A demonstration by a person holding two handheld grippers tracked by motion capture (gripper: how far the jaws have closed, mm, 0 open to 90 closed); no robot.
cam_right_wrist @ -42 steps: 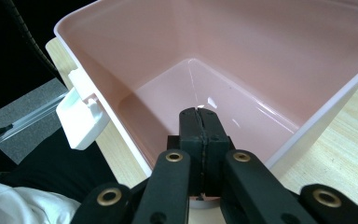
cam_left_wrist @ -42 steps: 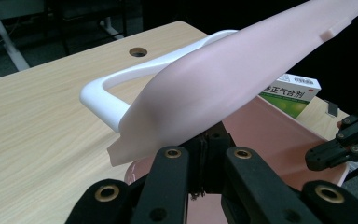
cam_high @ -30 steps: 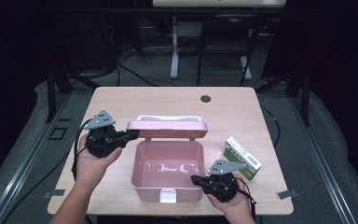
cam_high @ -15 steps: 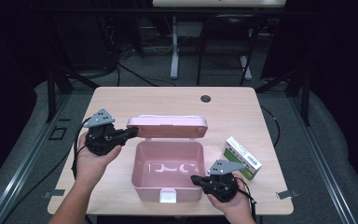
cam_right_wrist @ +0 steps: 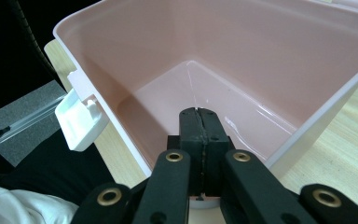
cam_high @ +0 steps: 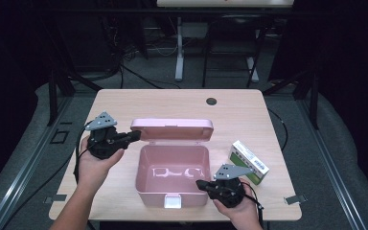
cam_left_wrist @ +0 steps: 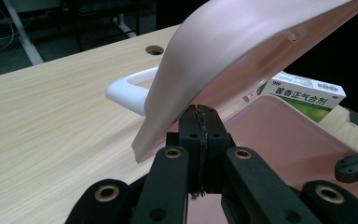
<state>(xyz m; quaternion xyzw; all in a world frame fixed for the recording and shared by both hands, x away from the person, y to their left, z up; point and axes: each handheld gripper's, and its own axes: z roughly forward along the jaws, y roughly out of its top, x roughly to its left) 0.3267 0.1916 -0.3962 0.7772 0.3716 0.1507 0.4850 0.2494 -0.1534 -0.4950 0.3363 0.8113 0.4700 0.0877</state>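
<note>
pink box (cam_high: 172,175), mid-table, lid (cam_high: 171,129) raised and propped by left gripper (cam_high: 133,136), jaws pressed together beneath it; right gripper (cam_high: 202,184) likewise closed, empty, at front corner; risk: unclamped lid slips off, drops shut.

- A pink plastic box (cam_high: 172,175) is set upright near the front edge of the worktop, open, with nothing seen inside.
- Its hinged pink lid (cam_high: 171,128) is raised at the far side, tilted up and back.
- A white latch (cam_high: 171,201) is seen on the front wall, hanging outward.
- A white handle (cam_left_wrist: 130,91) is seen behind the lid.
</note>
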